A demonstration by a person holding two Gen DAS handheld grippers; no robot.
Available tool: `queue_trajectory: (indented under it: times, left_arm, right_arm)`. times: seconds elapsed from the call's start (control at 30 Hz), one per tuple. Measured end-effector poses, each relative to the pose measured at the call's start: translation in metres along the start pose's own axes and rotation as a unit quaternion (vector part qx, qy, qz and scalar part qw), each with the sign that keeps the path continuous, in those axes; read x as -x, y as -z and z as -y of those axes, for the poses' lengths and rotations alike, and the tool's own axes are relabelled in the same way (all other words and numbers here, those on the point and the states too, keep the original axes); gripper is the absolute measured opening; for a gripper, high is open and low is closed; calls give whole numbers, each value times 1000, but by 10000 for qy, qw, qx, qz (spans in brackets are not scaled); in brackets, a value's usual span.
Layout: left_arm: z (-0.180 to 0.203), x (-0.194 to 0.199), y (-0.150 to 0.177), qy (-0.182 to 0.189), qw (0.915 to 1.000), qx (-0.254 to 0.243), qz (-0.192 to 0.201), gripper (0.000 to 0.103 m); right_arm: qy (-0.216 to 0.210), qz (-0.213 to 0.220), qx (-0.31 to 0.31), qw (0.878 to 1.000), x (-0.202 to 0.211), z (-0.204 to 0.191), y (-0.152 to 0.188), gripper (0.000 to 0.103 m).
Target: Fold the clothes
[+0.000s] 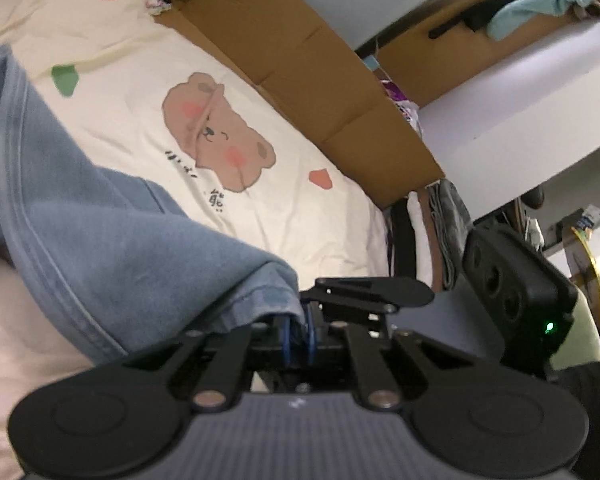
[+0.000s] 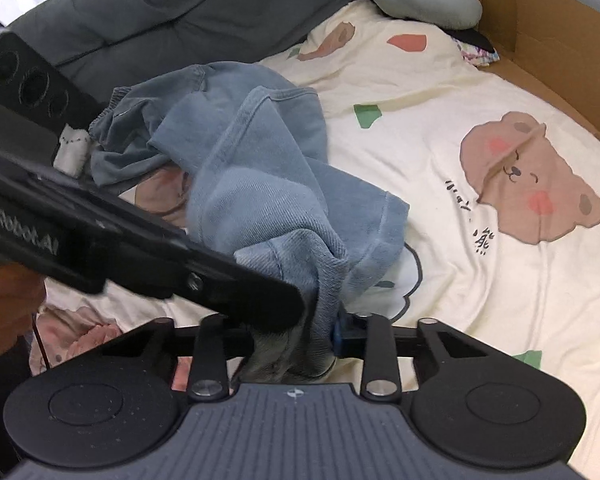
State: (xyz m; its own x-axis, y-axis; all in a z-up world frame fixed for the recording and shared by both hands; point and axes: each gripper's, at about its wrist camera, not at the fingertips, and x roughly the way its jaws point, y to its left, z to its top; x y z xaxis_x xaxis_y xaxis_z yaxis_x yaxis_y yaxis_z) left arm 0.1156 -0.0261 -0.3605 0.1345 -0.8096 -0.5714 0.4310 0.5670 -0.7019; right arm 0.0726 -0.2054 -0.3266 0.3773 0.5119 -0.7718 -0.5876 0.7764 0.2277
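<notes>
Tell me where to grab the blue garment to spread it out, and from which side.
Grip the blue garment by its ribbed hem edge, which lies exposed on top of the crumpled heap. Come from above on the grey duvet side; the near end is already bunched between both tongs.

garment (image 2: pixel 260 184): soft blue cloth (denim-like, perhaps); bedsheet (image 2: pixel 440 128): matt cotton; box (image 1: pixel 300 60): cardboard
</notes>
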Motion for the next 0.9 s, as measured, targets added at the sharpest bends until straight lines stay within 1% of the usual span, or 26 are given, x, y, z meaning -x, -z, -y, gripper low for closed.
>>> queue_trajectory:
  times: [0.03, 0.1, 0.13, 0.17, 0.2, 0.3, 0.37, 0.43, 0.5, 0.57, 0.63, 0.73, 0.8, 0.9]
  left_arm:
    - [-1, 4, -1, 7, 10000, 22, 7, 10]
    - [-3, 14, -5, -69, 9999, 29, 111, 21]
    - [-4, 21, -8, -171, 9996, -4, 236, 39]
    - [-6, 28, -11, -282, 9989, -32, 364, 55]
    - [-9, 35, -14, -416, 9980, -36, 477, 59]
    - [-26, 54, -25, -870, 9935, 18, 730, 61]
    - [-39, 67, -31, -1274, 9879, 89, 877, 61]
    - [-55, 81, -37, -1728, 9790, 195, 1059, 62]
    - [-69, 97, -41, -2148, 9683, 303, 1236, 65]
    - [-83, 114, -45, -2553, 9558, 403, 1403, 70]
    - [-97, 130, -50, -2955, 9412, 508, 1556, 73]
    - [-114, 150, -55, -3412, 9219, 614, 1731, 75]
    - [-125, 164, -59, -3670, 9091, 677, 1849, 79]
    - [-142, 183, -69, -3992, 8915, 738, 2013, 81]
  right_arm:
    - [48, 4, 26, 10000, 1, 1, 0, 23]
    - [154, -33, -5, 9999, 2, 7, 1, 20]
    - [213, -61, -32, 9997, 3, 11, 2, 19]
    - [283, -83, -53, 9996, 4, 16, 3, 18]
    - [363, -100, -69, 9993, 5, 21, 5, 18]
    - [571, -147, -172, 9981, 11, 38, 9, 17]
    - [735, -173, -227, 9969, 16, 50, 12, 17]
    - [897, -197, -272, 9954, 20, 61, 15, 17]
    - [1053, -205, -353, 9936, 25, 73, 18, 16]
    - [1188, -211, -418, 9918, 29, 84, 20, 15]
    - [1294, -216, -453, 9903, 34, 94, 20, 14]
    - [1445, -213, -456, 9882, 39, 105, 19, 14]
    - [1539, -197, -524, 9865, 42, 111, 18, 13]
    - [1661, -191, -616, 9840, 46, 122, 17, 12]
